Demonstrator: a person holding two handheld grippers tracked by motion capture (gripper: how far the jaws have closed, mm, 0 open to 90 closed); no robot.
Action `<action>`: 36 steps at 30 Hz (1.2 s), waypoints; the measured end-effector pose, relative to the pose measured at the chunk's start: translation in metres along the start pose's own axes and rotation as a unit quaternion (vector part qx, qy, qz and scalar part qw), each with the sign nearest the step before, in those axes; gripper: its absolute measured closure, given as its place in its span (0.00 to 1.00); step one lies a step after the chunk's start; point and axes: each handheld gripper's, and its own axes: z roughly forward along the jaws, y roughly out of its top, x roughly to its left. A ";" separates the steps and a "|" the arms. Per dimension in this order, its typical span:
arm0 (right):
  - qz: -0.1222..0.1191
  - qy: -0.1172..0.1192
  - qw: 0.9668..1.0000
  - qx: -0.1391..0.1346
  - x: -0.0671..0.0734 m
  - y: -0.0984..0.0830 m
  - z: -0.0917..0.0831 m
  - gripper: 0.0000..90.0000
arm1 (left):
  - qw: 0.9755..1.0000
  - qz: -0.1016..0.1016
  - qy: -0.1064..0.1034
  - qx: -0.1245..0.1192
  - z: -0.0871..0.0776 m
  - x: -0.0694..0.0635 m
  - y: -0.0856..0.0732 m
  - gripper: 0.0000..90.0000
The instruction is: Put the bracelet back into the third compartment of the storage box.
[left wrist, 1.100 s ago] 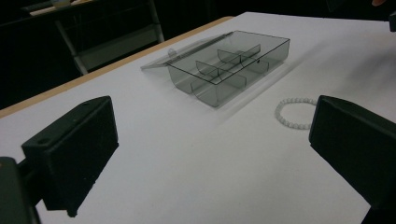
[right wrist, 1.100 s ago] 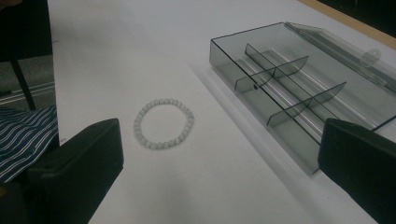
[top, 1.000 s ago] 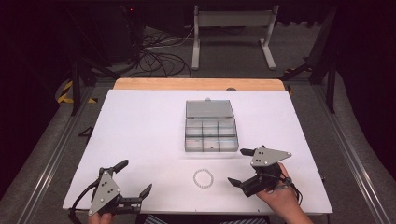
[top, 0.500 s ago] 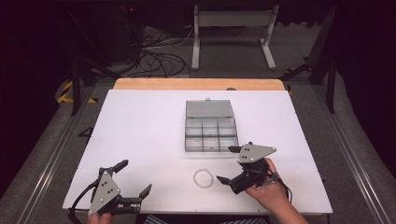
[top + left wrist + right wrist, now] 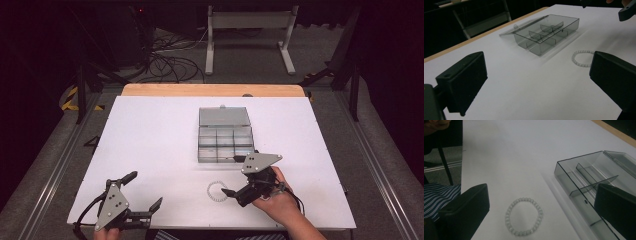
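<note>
Right gripper (image 5: 231,176) sits low over the white table (image 5: 150,140), jaws spread wide and gripping nothing, pointed toward the white bead bracelet (image 5: 217,190). The bracelet lies flat on the table as a closed ring, just ahead of those jaws, near the person's edge. In the right gripper view the bracelet (image 5: 524,216) lies between the two black jaws and a little beyond them, untouched.

Just behind it stands the clear grey compartment box (image 5: 225,142), lid folded back flat on the far side, its dividers plain to see; the right gripper's far jaw tip hangs near the box's front wall. From the right gripper view the box (image 5: 589,182) lies to the right of the bracelet, close but apart.

Left gripper (image 5: 145,192) rests at the near left corner of the table, well away from box and bracelet, jaws also wide apart and empty. Its own view looks across the table at the box (image 5: 546,33) and the bracelet (image 5: 581,58).
</note>
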 end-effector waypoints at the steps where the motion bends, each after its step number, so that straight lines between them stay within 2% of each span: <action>1: -0.001 0.003 1.000 0.000 0.001 0.002 0.003 0.01 | 1.000 0.002 0.001 -0.001 0.000 0.000 0.000 0.02; 8: -0.007 0.016 1.000 0.003 0.003 0.009 0.012 0.01 | 1.000 0.002 0.000 -0.001 0.000 0.001 0.000 0.02; 10: -0.004 0.020 1.000 0.000 0.003 0.010 0.014 0.01 | 1.000 0.002 0.001 -0.001 0.000 0.001 0.000 0.02; 12: 0.009 0.035 0.999 -0.003 0.001 0.011 0.017 0.01 | 1.000 -0.001 0.000 -0.002 -0.001 0.000 0.000 0.02; 18: 0.011 0.038 0.999 0.003 0.000 0.011 0.018 0.02 | 1.000 -0.003 0.000 -0.004 -0.001 0.001 0.000 0.02; 19: 0.022 0.053 0.998 0.011 -0.001 0.011 0.018 0.04 | 1.000 -0.003 0.000 -0.003 -0.001 0.001 0.000 0.02; 20: 0.022 0.053 0.998 0.011 -0.001 0.011 0.018 0.04 | 1.000 -0.003 0.000 -0.003 -0.001 0.001 0.000 0.02; 23: 0.042 0.071 0.996 0.026 -0.003 0.012 0.018 0.09 | 1.000 -0.001 0.001 -0.003 -0.001 0.001 0.000 0.02; 27: 0.042 0.063 0.997 0.035 -0.002 0.013 0.018 0.13 | 1.000 -0.003 0.001 -0.003 0.000 0.001 0.000 0.02; 28: 0.045 0.059 0.996 0.047 -0.002 0.014 0.019 0.18 | 1.000 -0.003 0.001 -0.003 0.000 0.001 0.000 0.02; 29: 0.045 0.059 0.996 0.047 -0.002 0.014 0.019 0.18 | 1.000 -0.002 0.001 -0.003 0.000 0.001 0.000 0.02; 31: 0.039 0.044 0.996 0.070 -0.002 0.015 0.022 0.25 | 1.000 -0.003 0.001 -0.002 0.000 0.001 0.000 0.02; 36: 0.035 0.038 0.994 0.096 -0.003 0.016 0.027 0.31 | 1.000 -0.003 0.002 -0.003 -0.001 0.001 -0.001 0.02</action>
